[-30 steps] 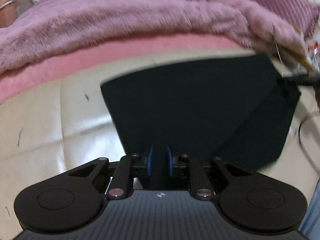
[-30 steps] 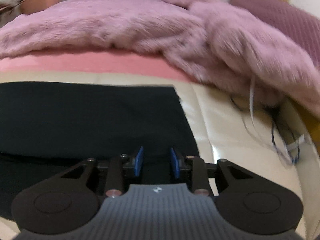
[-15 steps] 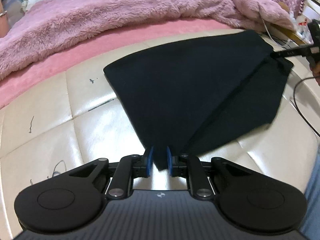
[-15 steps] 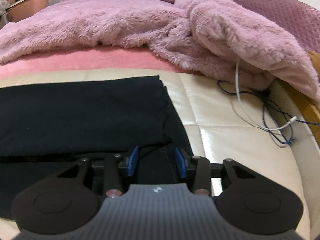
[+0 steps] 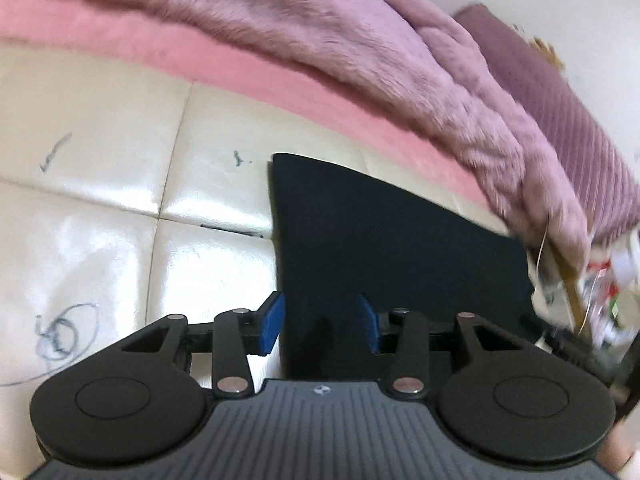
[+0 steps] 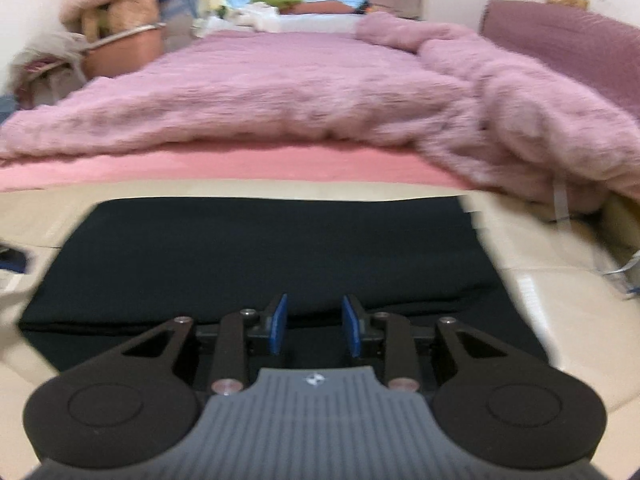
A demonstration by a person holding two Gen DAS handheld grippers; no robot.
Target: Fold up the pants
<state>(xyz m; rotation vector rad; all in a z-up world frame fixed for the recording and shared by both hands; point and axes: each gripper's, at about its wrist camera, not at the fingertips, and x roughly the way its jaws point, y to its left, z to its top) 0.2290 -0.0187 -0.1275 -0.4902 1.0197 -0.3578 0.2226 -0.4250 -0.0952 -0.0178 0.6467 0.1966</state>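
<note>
The black pants (image 5: 392,240) lie folded flat on the cream leather surface (image 5: 100,240). In the left wrist view my left gripper (image 5: 320,322) hangs over their near left edge. Its jaws are opening and the blue pads (image 5: 273,322) stand wide apart, clear of the cloth that lies between them. The right wrist view shows the pants (image 6: 260,248) as a wide dark rectangle with a fold line across the front. My right gripper (image 6: 315,324) is over the near layer. Its jaws are closing with a gap left, and the cloth under them looks flat.
A fluffy mauve blanket (image 6: 280,96) and a pink sheet (image 6: 240,164) cover the bed just behind the pants. Cables (image 6: 624,276) lie at the right on the cream surface. Pen marks (image 5: 64,328) show on the leather at the left. A purple cushion (image 5: 560,120) is at the far right.
My left gripper has let go of the pants corner and its jaws have spread. The lifted layer now lies flat as a folded rectangle. My right gripper has moved left along the near edge.
</note>
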